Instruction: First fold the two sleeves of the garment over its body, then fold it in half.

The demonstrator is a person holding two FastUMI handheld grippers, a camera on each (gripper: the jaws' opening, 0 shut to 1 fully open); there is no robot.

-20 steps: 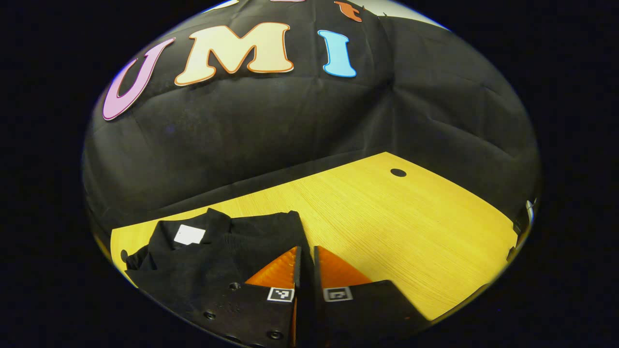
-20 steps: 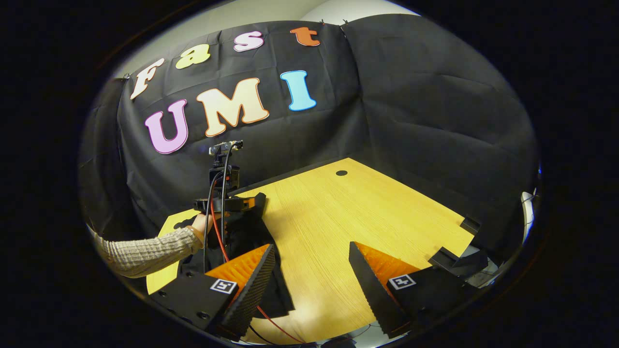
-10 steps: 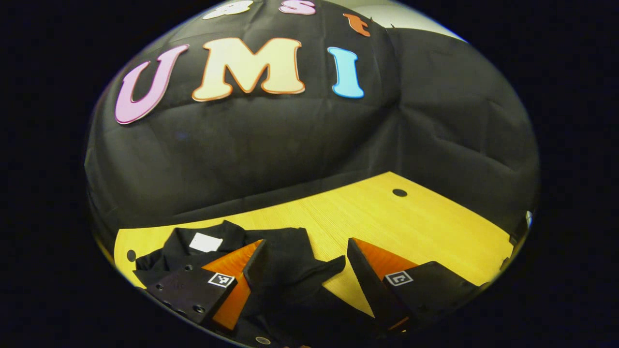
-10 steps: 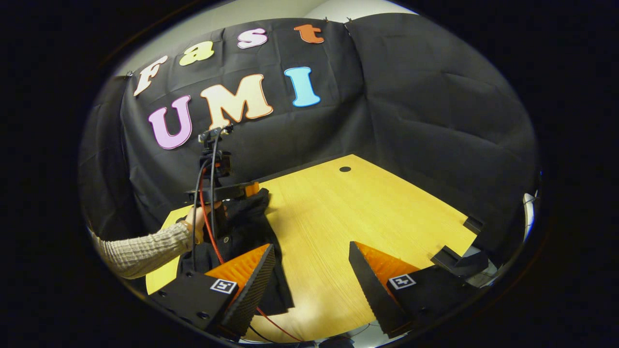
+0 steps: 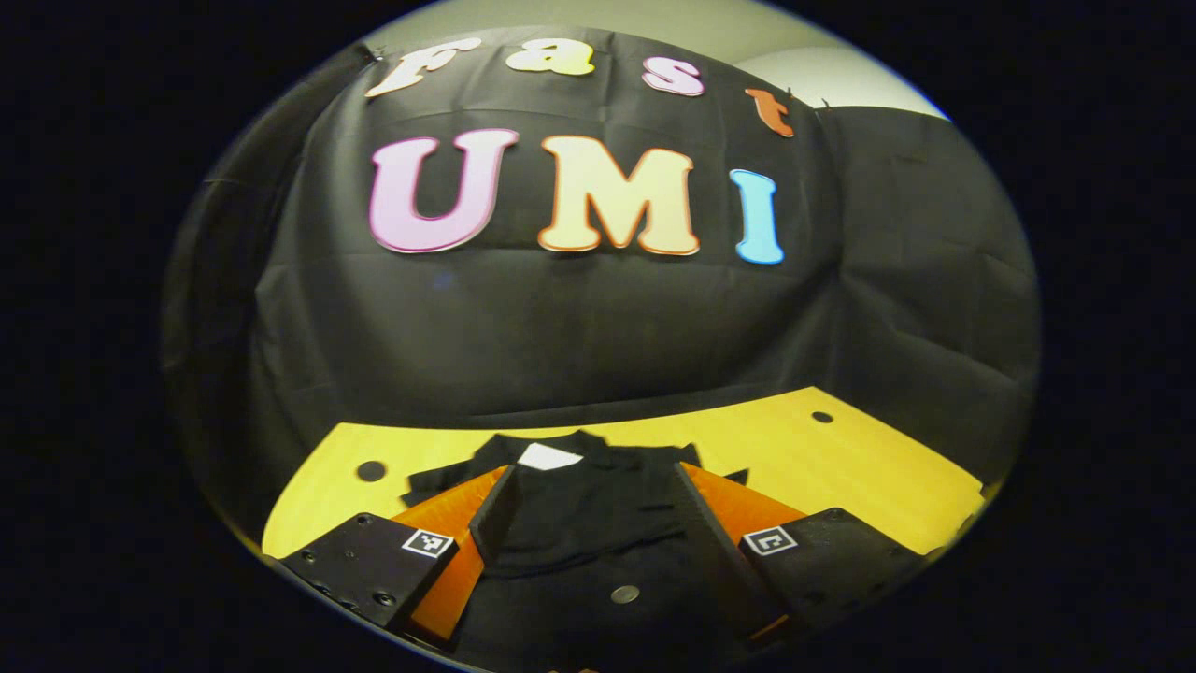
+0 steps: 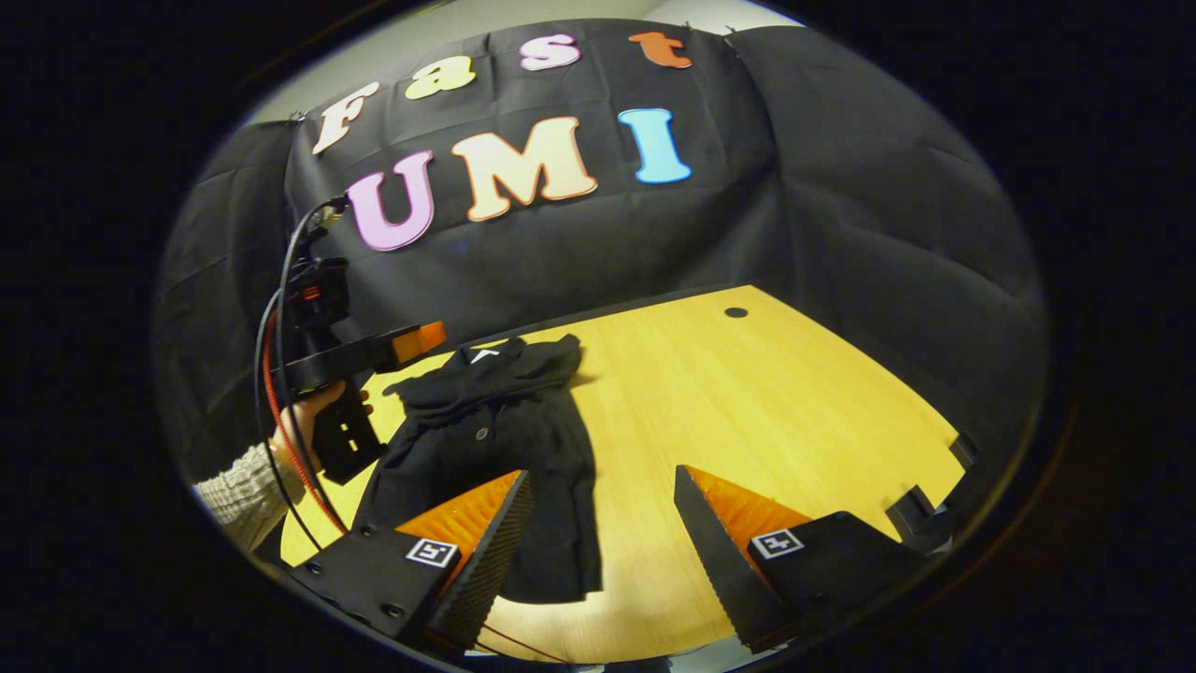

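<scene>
Yellow wooden bench [image 6: 747, 393] before the black cloth wall, with the black garment [image 6: 495, 421] lying at centre left of the right gripper view.

We saw the left gripper [image 5: 589, 495] low in its view, fingers spread and empty above the garment [image 5: 579, 505]. Our right gripper [image 6: 598, 533] likewise stood spread, gripping nothing, at lower centre, with a hand [image 6: 313, 411] holding the other gripper at the left edge.

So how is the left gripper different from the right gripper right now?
The left gripper is over the black garment, with cloth showing between its fingers; the right gripper is mostly over bare wooden table, beside the garment. In the right gripper view, the left gripper is up off the table. Both are open, holding nothing.
</scene>
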